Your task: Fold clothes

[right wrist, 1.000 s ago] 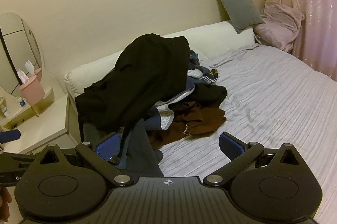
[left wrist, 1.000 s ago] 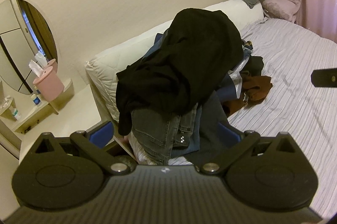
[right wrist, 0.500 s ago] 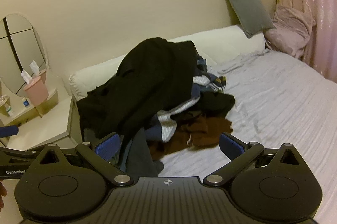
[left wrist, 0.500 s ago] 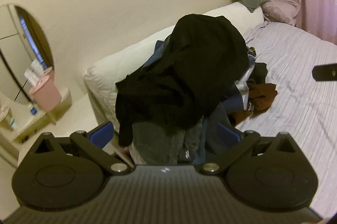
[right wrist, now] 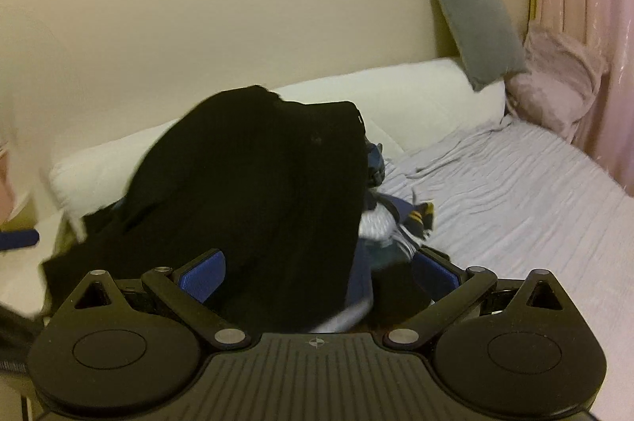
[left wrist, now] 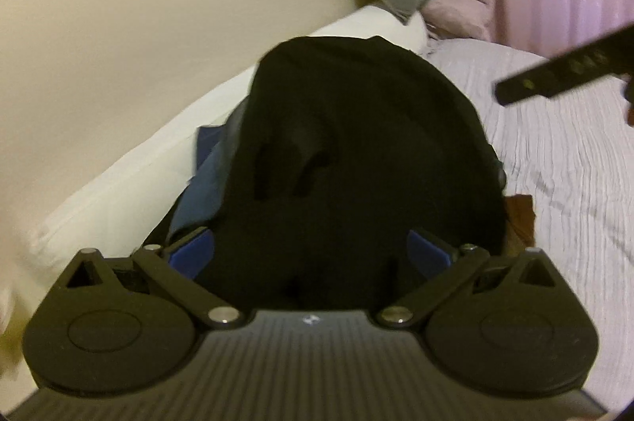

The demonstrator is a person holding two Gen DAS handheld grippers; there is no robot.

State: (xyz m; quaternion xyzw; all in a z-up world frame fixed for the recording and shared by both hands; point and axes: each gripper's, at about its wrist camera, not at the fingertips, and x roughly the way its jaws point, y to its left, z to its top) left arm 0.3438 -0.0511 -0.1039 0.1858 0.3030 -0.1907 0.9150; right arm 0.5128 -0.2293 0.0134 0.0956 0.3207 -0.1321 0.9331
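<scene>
A wide bed covered in pale lilac crinkled sheeting [right wrist: 515,207] carries a heap of unfolded clothes [right wrist: 277,222] at its left end, piled against a long white bolster cushion [right wrist: 396,100] along the cream wall. The largest piece is a big black soft-knit garment [left wrist: 356,159] draped over the top of the heap like a hood, its edges hanging down the sides; under it, dark blue fabric [left wrist: 198,183] peeks out on the left, a grey-and-navy striped piece with a yellow band [right wrist: 400,219] juts out on the right, and a corner of brown cloth [left wrist: 519,215] lies on the sheet. The black garment looks limp and fairly thick, so it will likely sag and drag its neighbours when lifted; it is not fragile or slippery. A good hold would be a free hanging edge or a shoulder line, one gripper at each side, so it can be raised clear and spread on the open sheet. The left gripper [left wrist: 309,250] hovers close before the black garment with its blue-padded jaws spread wide, holding nothing. The right gripper [right wrist: 317,270] stands likewise apart and empty, facing the right flank of the heap.
</scene>
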